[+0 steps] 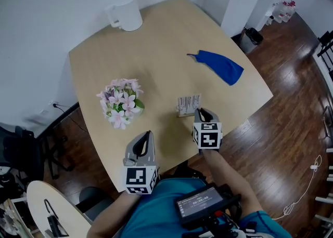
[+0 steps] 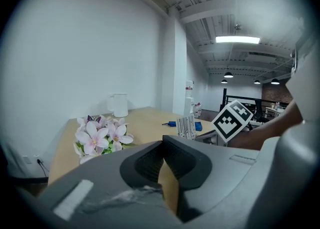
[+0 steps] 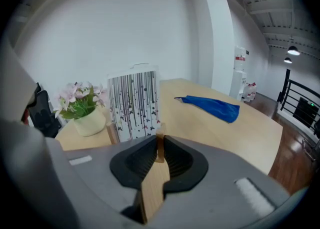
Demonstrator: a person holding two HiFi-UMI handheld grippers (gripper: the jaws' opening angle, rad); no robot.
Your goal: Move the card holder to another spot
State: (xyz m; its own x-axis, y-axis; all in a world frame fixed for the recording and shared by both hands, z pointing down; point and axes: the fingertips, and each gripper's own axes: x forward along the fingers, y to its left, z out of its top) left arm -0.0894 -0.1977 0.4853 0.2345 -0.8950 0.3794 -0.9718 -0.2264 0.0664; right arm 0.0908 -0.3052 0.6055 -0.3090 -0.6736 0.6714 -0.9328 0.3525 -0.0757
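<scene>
Jaws of right gripper (image 3: 159, 145) clamp card holder (image 3: 133, 104) base; panel upright beyond.

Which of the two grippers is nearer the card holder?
The right gripper: its jaws pinch one wooden end of the card holder. The left gripper is well apart from it, just below the flowers, jaws shut on nothing.

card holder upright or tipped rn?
Upright: the card holder shows its striped cards standing vertical in the right gripper view, with its wooden end between the pads of the right gripper.
</scene>
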